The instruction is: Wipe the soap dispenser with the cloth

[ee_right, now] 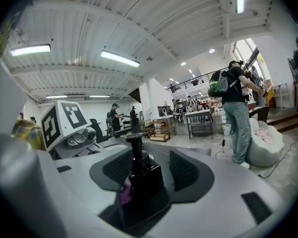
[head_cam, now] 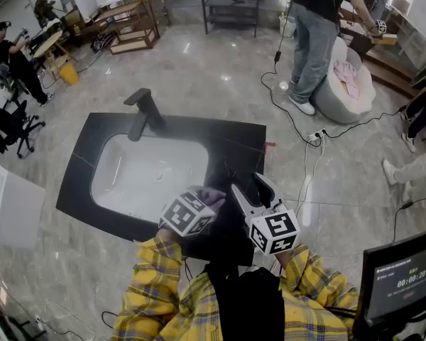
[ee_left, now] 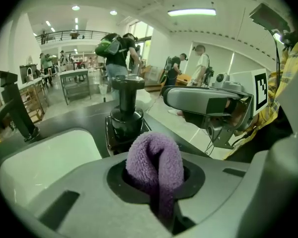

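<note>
The left tool is clenching the purple cloth, and the cloth is lying against one side of the black soap dispenser. The dispenser is standing upright on the dark bench beside the sink. It is sitting between the jaws of the right tool, which are apart and are not gripping it.

Black countertop with white sink and dark faucet (monitor at lower right)

A black countertop holds a white basin, a faucet and the soap dispenser
</note>
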`<state>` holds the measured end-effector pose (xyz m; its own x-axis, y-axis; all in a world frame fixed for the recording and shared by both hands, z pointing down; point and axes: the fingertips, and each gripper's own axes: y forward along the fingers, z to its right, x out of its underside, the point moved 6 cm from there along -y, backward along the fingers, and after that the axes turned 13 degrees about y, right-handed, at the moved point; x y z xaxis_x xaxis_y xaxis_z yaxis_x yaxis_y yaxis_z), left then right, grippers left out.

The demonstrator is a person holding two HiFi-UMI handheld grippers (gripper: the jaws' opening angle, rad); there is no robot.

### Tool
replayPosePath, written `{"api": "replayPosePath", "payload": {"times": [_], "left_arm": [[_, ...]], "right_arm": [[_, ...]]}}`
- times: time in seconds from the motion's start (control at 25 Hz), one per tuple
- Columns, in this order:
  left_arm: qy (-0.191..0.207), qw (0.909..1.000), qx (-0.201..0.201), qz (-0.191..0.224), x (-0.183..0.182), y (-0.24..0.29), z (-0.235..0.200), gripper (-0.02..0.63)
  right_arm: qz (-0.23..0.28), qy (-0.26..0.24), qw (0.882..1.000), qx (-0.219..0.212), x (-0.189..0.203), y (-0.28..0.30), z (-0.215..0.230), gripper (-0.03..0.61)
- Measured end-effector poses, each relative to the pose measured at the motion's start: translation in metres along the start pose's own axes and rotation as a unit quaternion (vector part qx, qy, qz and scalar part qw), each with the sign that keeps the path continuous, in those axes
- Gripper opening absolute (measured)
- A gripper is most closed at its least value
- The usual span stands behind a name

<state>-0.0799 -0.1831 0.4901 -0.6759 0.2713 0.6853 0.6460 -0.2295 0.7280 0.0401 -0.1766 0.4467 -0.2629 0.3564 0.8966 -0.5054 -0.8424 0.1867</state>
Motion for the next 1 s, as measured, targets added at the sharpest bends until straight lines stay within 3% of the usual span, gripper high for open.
{"api": "replayPosePath", "payload": {"times": [0.28, 0.44, 0.8, 1.0], "left_arm": [[0.020, 0.9986, 0.032, -0.037, -0.003, 0.005, 0.002, 0.043], [0.032, 0.9989, 0.016, -0.030, -0.002, 0.004, 0.003, 0.043], [0.008, 0.9952, -0.072, 0.067, -0.003, -0.026, 0.014, 0.043], [-0.057, 0.9810, -0.105, 0.153, -0.002, -0.050, 0.018, 0.043]], "right_arm": [[-0.003, -0.005, 1.000, -0.007, -0.001, -0.001, -0.004, 0.225], [-0.013, -0.013, 0.999, -0.028, 0.002, 0.001, -0.005, 0.225], [-0.063, -0.070, 0.986, -0.138, -0.007, 0.015, -0.005, 0.225], [-0.118, -0.130, 0.967, -0.182, -0.003, 0.023, -0.004, 0.225]]}}
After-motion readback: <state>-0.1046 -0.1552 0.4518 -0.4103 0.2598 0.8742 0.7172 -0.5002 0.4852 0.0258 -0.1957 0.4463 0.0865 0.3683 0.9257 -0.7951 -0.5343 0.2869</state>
